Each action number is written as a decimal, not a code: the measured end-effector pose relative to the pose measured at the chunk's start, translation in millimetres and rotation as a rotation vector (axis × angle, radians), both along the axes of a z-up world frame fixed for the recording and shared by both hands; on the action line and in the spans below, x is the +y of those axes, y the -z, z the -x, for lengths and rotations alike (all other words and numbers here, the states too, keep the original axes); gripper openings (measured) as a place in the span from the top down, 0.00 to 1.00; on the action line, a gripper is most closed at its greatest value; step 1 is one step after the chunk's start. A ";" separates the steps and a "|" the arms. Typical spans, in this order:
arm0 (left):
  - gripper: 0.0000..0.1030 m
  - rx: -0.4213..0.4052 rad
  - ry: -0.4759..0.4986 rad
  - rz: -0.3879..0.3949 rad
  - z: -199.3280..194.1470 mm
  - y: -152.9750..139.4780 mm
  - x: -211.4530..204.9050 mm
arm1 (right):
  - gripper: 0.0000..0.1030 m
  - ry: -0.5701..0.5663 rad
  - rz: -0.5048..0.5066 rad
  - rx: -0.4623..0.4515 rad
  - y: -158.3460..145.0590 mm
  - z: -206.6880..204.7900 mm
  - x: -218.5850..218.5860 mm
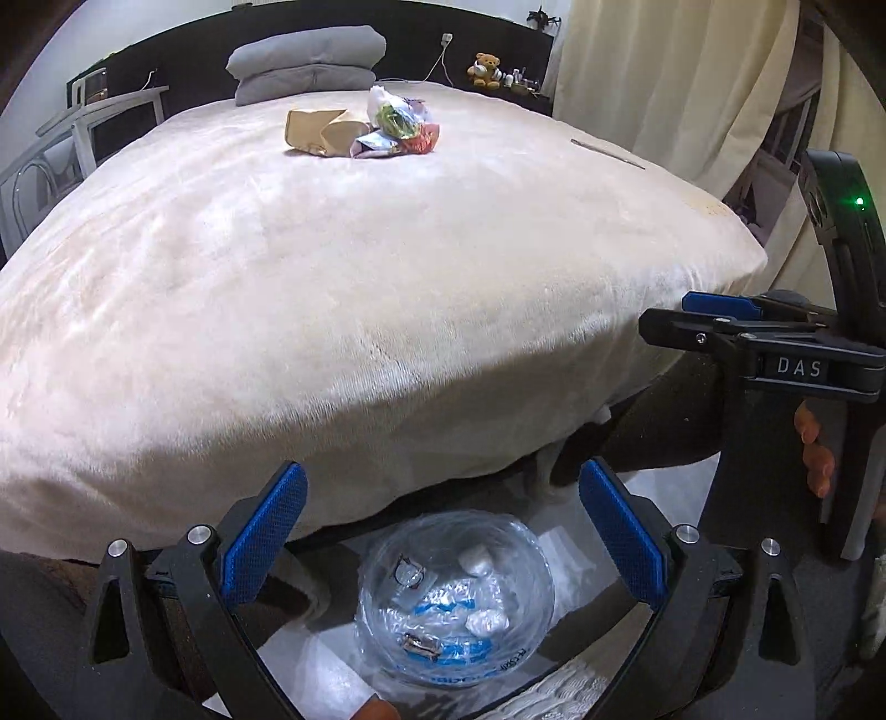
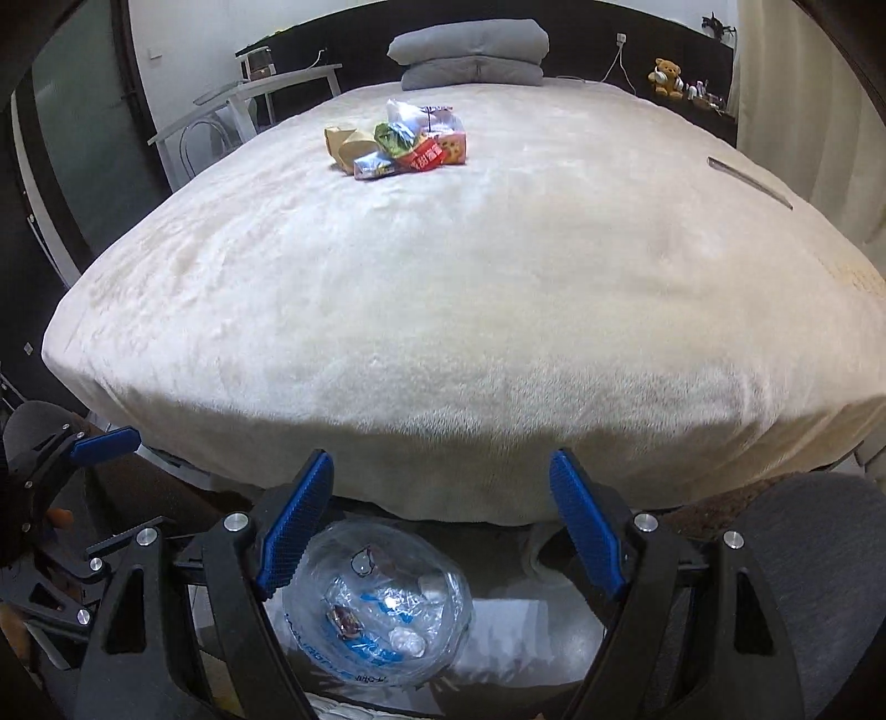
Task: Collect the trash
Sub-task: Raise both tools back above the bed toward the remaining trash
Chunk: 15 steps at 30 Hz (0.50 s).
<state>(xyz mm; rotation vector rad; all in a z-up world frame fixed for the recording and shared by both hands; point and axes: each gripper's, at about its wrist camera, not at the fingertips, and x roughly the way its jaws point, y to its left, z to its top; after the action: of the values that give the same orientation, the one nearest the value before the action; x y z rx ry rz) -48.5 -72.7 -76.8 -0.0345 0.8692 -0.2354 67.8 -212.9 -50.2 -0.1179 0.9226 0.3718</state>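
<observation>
Holding both grippers spread and empty, we see the heap of crumpled colourful wrappers and brown paper (image 1: 362, 130) far up the cream blanket-covered bed (image 1: 332, 288) at twelve o'clock, well apart from our left gripper (image 1: 443, 545) and right gripper (image 2: 440, 526), clear plastic bag (image 2: 382, 603) just below the blue-padded fingers (image 2: 296, 526).

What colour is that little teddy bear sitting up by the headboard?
The teddy bear is golden brown with some white on its front, clearest in the right wrist view.

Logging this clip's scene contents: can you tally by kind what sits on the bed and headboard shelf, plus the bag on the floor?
Trash pile: 1, items overlap, not countable
Pillows: 2, stacked
Teddy bear: 1
Thin stick: 1
Clear bag: 1, on the floor, holding some trash
Total: 6
</observation>
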 end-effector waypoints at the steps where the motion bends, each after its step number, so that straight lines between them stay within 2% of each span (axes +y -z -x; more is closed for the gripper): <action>1: 0.06 -0.005 -0.003 -0.001 -3.6 -0.4 1.0 | 0.23 -0.006 -0.007 -0.010 -3.8 -4.0 -0.1; 9: 0.06 -0.057 -0.032 0.011 -42.2 -17.2 29.8 | 0.23 -0.065 -0.059 -0.055 -21.3 -48.7 8.9; 15: 0.06 -0.092 -0.042 -0.003 -80.1 -25.4 53.5 | 0.23 -0.105 -0.085 -0.083 -21.8 -87.3 19.7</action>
<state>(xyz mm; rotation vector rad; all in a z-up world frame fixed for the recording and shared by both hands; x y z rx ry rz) 31.6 -19.2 -51.4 -0.0389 0.7765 -0.1948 155.1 -193.3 -28.5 -0.1035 0.8198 0.4990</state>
